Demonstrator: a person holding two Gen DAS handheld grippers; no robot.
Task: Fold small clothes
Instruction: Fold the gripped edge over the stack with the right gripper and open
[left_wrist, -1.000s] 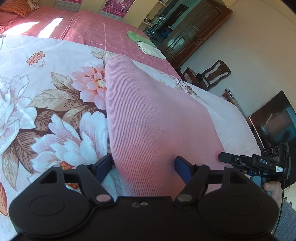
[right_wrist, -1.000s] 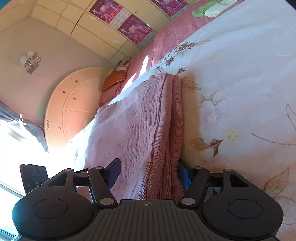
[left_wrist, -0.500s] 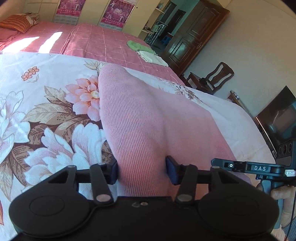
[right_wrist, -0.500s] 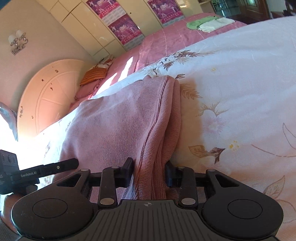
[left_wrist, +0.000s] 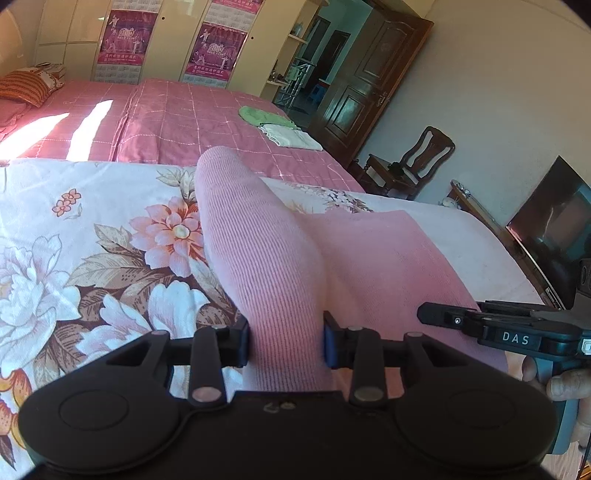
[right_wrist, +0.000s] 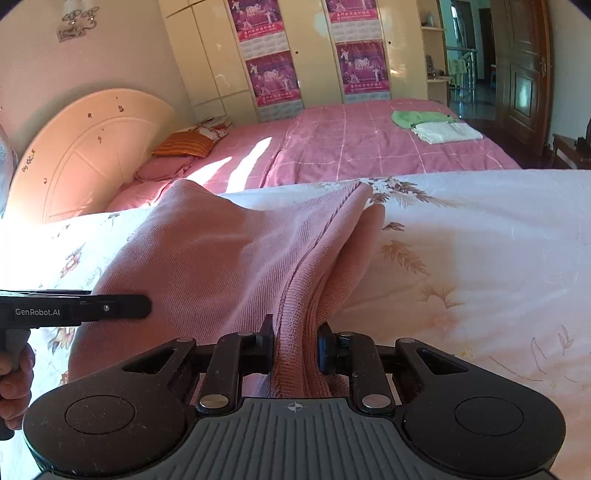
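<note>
a: clamped on the pink knit garment (left_wrist: 258, 251) with the left gripper (left_wrist: 286, 341), jaws just drawn in, bunched fabric pinched between the pads.

b: same on the other side. right gripper (right_wrist: 295, 345) just closed too, squeezing a ribbed edge of the garment, cloth gathered in a thick fold between the fingers.

a: lying where?

b: on the floral bedspread (left_wrist: 92, 251), near edge lifted off it at both grips, far end resting on the cover (a ridge of cloth rising from each gripper toward the far end).

a: seen from the left wrist, right gripper's black arm off to the right, beside the garment, a hand (left_wrist: 565, 384) around its handle.

b: and from the right wrist, left gripper's arm at the left edge, over the cloth.

a: behind?

b: a pink checked bed (right_wrist: 351, 147), a green cloth (right_wrist: 417, 119) and a white folded cloth (right_wrist: 447, 132) side by side on it, touching. orange striped pillow (right_wrist: 184, 143) by the headboard.
</note>
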